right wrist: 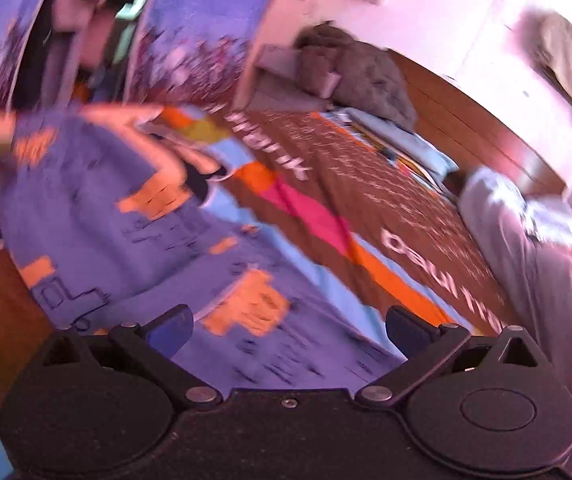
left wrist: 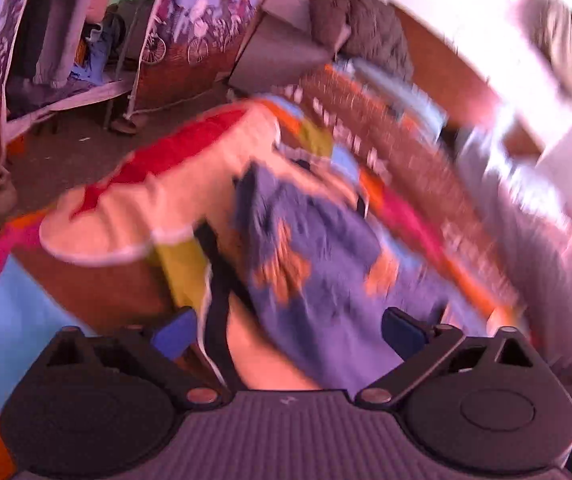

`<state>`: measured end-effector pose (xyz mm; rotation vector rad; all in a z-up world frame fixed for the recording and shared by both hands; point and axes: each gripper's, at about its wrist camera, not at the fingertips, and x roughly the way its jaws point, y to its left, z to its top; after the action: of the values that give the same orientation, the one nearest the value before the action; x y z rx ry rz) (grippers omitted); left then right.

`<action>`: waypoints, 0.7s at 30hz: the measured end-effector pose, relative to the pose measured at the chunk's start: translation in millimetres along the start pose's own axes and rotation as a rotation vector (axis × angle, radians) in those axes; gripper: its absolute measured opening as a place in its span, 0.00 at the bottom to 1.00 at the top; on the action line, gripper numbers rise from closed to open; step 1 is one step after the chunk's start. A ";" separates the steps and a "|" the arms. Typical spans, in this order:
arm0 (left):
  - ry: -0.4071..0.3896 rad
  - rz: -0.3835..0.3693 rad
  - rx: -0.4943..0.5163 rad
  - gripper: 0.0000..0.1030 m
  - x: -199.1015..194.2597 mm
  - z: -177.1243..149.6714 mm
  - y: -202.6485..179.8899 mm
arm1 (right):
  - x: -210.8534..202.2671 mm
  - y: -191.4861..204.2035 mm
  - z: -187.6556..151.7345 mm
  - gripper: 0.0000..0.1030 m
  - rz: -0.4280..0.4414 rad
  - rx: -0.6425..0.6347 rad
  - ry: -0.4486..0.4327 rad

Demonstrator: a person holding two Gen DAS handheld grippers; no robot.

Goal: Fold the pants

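Both tongs, left (left wrist: 290, 330) and right (right wrist: 290, 326), gape empty above the blue pants (right wrist: 98, 216).

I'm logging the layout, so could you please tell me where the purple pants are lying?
The purple pants lie on the colourful bedspread, left of centre in the right wrist view, ahead of both open grippers.

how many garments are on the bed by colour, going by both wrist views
purple garment with orange patches: 1
cream garment with red print: 1
grey garment at the bed's far side: 1
total: 3
Both views are blurred, so each garment's kind is unclear.
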<state>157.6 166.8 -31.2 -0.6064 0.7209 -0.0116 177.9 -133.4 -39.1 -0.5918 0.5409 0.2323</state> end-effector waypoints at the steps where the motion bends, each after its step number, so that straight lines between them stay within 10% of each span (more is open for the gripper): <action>1: -0.021 -0.002 -0.013 0.89 0.8 5.4 6.9 | 12.3 14.0 2.0 0.99 -0.011 -0.048 0.049; 10: -0.049 -0.137 -0.137 0.83 21.9 19.2 52.2 | -3.4 32.4 5.1 0.99 -0.166 -0.119 0.010; 15: -0.094 -0.130 -0.104 0.53 17.7 16.7 47.2 | 3.0 38.0 -12.5 0.99 -0.189 -0.034 0.097; 21: -0.080 -0.108 -0.094 0.54 24.5 19.0 42.2 | 0.5 58.7 -17.3 0.99 -0.266 -0.144 0.050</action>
<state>179.8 206.4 -57.2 -0.7315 0.6129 -0.0529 150.2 -96.0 -78.8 -0.8032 0.4902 0.0041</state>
